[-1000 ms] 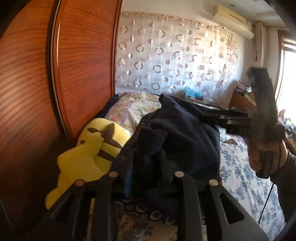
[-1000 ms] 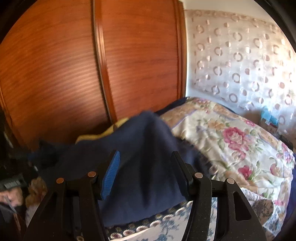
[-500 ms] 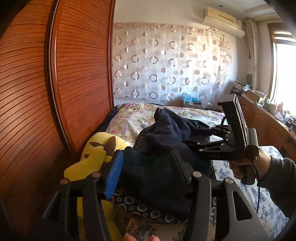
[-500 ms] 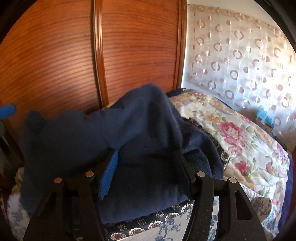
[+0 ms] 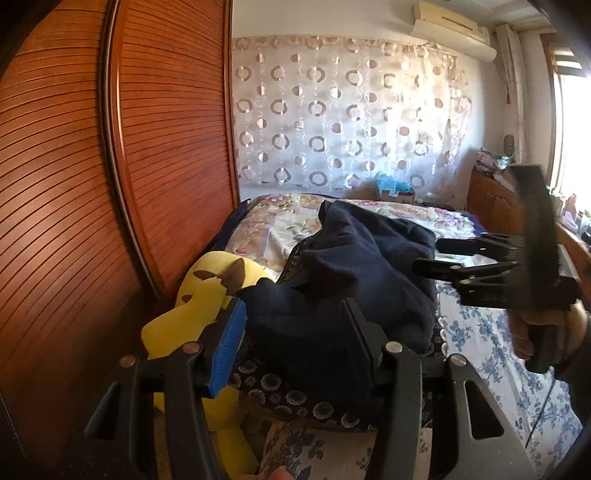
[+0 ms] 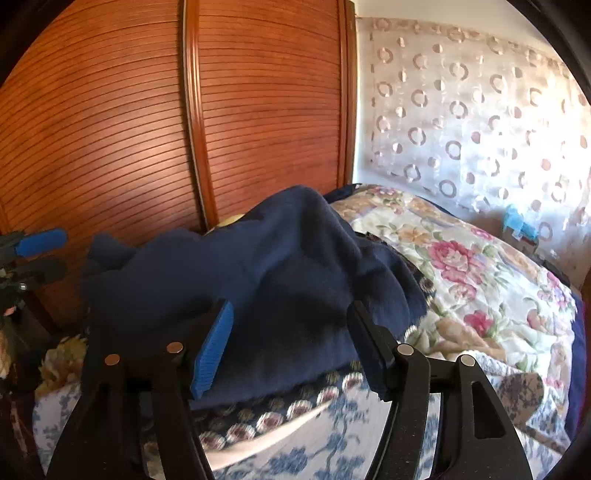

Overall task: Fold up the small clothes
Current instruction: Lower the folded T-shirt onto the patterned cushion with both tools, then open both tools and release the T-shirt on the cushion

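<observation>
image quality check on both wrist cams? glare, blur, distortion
Left wrist: window blown out at right, right tongs motion-blurred, wardrobe door bowed by the fisheye. Right wrist: curtain washed out by backlight, navy garment soft and shadowed, floral bedding smeared at the bottom.

Beyond the jaws and off to their left stands a tall wardrobe of reddish wood with fine horizontal slats and curved door frames. Straight ahead, past the bed with its flowered cover, a sheer curtain patterned with rings hangs across the far wall. Above it, up and to the right, a white air conditioner sits under the ceiling. Far right, bright daylight pours through a window over a wooden cabinet.
</observation>
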`<state>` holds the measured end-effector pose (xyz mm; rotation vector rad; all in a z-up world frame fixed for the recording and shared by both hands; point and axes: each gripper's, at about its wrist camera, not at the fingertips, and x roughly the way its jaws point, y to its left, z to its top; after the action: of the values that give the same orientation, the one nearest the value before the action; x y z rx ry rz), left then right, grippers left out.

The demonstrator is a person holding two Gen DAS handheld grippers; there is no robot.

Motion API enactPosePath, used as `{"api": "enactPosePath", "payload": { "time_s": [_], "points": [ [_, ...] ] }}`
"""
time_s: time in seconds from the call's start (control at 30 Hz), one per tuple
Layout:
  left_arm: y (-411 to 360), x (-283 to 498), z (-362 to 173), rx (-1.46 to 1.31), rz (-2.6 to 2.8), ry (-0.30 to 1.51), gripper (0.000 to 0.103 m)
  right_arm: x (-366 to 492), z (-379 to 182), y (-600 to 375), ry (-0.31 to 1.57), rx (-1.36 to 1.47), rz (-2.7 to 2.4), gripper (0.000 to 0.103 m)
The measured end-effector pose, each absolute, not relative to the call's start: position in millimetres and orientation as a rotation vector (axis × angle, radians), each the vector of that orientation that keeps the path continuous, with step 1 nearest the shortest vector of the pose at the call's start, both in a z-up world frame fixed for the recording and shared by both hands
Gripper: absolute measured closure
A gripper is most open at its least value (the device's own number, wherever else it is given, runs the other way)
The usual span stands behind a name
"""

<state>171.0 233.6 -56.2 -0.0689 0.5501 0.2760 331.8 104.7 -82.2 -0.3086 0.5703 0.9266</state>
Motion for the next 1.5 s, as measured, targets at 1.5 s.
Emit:
{"api": "enactPosePath", "payload": {
  "time_s": [1.5],
  "points": [
    [174.7, 123.6, -38.3, -0.048, 0.222, 0.513, 0.050, 211.2, -48.6, 18.2, 0.489, -0.211, 0.802, 0.014]
  ]
}}
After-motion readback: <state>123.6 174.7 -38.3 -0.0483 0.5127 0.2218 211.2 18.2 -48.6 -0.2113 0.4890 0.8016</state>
